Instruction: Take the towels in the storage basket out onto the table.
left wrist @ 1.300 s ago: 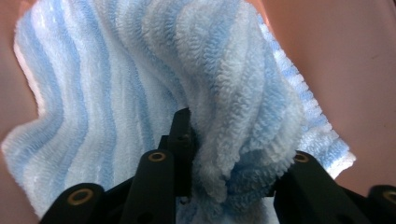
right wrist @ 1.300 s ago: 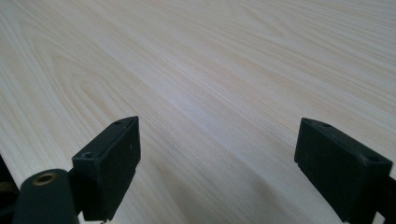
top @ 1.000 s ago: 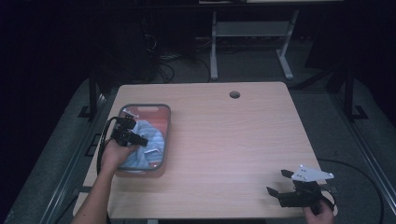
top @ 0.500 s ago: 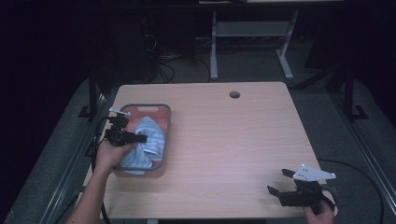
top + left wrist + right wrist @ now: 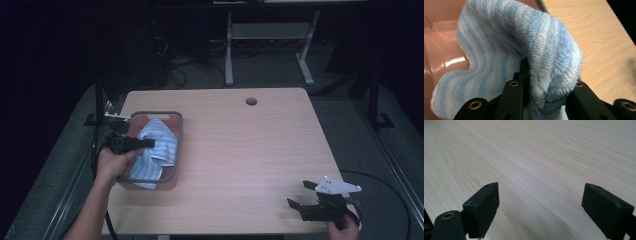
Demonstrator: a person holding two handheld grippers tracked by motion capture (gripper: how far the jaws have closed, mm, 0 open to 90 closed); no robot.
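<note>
A pink bin [image 5: 176,145] at the table's [image 5: 250,150] left holds a blue-striped towel [image 5: 157,150]. The left gripper [image 5: 544,82] pinches a towel fold, now lifted higher than a second ago. The right gripper [image 5: 305,197], jaws spread, hasn't moved.

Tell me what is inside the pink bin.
Inside the pink bin lies a blue-and-white striped towel, a fold of it pinched in the left gripper. Bare pink floor shows beside it in the left gripper view; whatever lies beneath the towel is covered.
</note>
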